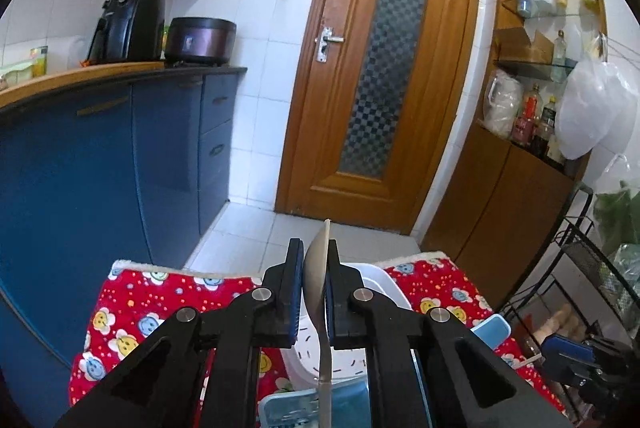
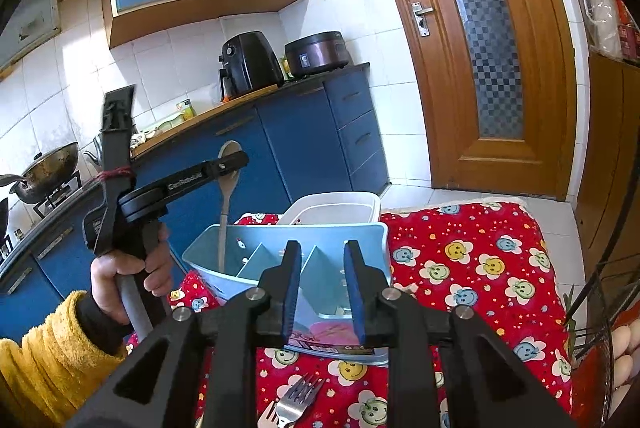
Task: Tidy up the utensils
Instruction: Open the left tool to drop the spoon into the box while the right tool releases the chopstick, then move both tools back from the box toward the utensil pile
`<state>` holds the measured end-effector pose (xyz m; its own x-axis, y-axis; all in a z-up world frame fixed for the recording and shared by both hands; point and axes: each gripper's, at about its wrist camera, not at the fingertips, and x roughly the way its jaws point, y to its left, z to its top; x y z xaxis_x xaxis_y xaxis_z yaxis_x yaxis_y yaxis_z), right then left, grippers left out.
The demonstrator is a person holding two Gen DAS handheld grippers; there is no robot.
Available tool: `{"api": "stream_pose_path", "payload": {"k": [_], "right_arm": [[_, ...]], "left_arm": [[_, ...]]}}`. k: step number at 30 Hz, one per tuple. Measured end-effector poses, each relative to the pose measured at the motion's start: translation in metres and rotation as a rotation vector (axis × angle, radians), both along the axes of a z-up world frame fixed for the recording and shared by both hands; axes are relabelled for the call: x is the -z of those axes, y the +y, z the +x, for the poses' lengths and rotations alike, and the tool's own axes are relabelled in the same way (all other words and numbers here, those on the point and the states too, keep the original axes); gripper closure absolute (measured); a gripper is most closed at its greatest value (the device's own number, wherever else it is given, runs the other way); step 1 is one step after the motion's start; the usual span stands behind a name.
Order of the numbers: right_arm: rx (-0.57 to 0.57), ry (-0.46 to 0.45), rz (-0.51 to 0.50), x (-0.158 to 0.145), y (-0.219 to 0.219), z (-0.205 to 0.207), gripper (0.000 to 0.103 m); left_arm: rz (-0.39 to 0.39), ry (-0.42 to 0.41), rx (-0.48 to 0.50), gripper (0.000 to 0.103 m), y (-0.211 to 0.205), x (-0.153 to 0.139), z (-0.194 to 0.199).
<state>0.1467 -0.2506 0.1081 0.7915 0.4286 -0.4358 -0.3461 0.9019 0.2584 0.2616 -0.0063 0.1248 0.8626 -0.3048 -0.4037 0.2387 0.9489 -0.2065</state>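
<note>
Left gripper (image 1: 314,282) is clamped on a wooden spoon (image 1: 316,268), bowl pinched edge-on between the blue pads (image 1: 295,288), handle running down toward 6 o'clock into the light-blue utensil caddy (image 1: 288,408). From the right wrist view the same spoon (image 2: 229,188) stands nearly upright, its handle end inside the caddy's (image 2: 256,240) leftmost compartment and its bowl up at 12 o'clock, held by the left gripper (image 2: 228,164). The left hand (image 2: 128,280) in a yellow fleece sleeve (image 2: 40,344) grips that tool's handle at about 8 o'clock.

Right gripper (image 2: 322,284) is spread apart with nothing between its fingers, hovering over the near side of the caddy. In the left view it (image 1: 560,352) shows only at 4 o'clock.

A white slotted basket (image 2: 336,208) sits just behind the caddy, at 12 o'clock of it, touching or nearly so. Both rest on a red smiley-flower cloth (image 2: 480,268). On the cloth at 6 o'clock of the caddy lies a metal fork (image 2: 298,404), tines toward the caddy, with a second pinkish utensil (image 2: 266,418) beside it, cut off by the frame.

Background: blue cabinets (image 1: 100,168), black air fryer (image 2: 248,64), rice cooker (image 2: 318,52), wok (image 2: 48,168) on the stove, wooden door (image 1: 380,68).
</note>
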Motion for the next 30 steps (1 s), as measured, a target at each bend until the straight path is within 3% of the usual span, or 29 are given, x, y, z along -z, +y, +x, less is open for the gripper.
{"api": "stream_pose_path", "payload": {"k": [10,21,25,30], "right_arm": [[-0.003,0.004,0.004,0.000,0.002,-0.006,0.078],[0.026,-0.003,0.021,-0.004,-0.006,-0.018,0.075],[0.034,0.000,0.025,-0.004,-0.007,-0.024,0.075],[0.040,0.006,0.033,-0.005,-0.008,-0.032,0.074]], "left_arm": [[-0.002,-0.215,-0.084,0.094,-0.004,-0.005,-0.046],[-0.050,-0.095,-0.068,0.091,0.004,0.021,-0.055],[-0.045,-0.095,-0.062,0.061,0.006,0.019,-0.064],[-0.012,-0.095,-0.057,0.060,0.007,0.014,-0.079]]}}
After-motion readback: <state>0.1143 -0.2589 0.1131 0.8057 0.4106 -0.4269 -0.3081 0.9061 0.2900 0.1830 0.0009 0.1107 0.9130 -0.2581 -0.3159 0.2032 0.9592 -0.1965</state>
